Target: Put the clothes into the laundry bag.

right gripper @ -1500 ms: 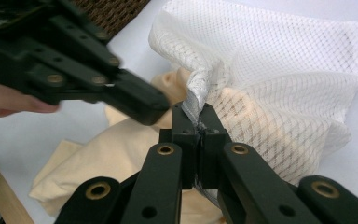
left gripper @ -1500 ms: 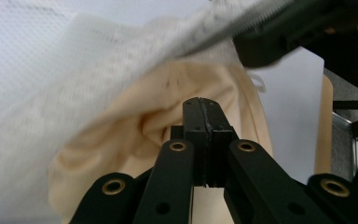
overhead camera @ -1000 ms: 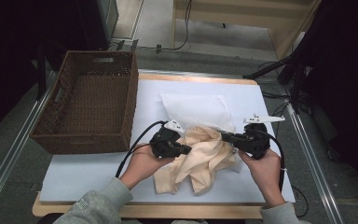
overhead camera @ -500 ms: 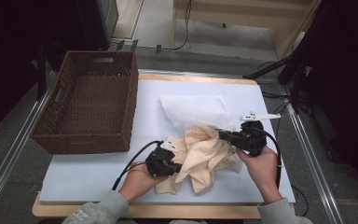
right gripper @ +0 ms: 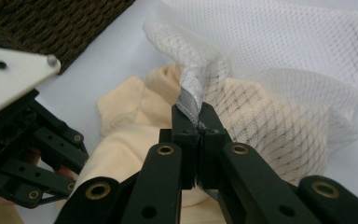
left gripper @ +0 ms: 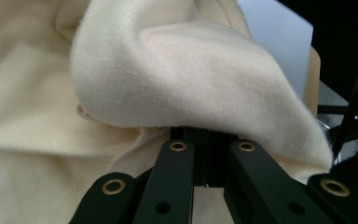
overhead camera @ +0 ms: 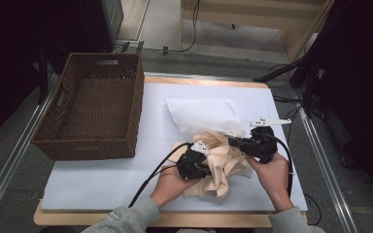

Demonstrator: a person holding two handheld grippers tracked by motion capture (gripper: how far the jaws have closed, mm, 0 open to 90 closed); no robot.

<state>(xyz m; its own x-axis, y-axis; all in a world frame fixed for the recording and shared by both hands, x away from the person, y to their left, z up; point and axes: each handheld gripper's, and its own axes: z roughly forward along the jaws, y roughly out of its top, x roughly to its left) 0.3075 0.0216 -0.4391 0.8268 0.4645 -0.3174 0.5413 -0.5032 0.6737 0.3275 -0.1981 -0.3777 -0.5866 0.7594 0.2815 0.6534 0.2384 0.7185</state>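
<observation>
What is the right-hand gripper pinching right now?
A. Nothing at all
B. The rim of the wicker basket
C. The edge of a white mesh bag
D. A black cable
C: in the right gripper view, the right gripper has its jaws closed on a fold of the white mesh bag, which is drawn partly over the cream garment.

- My worktop (overhead camera: 102, 184): white sheet over a pale wood board, wood edge showing at front and back.
- Grey floor (overhead camera: 165, 29) beyond it, black cables (overhead camera: 194, 29) trailing across.
- Light wooden furniture (overhead camera: 252, 14) at the far side.
- Dark curtain (overhead camera: 364, 73) on my right, dark mass on my left.
- Metal rails (overhead camera: 9, 165) flank both sides.
</observation>
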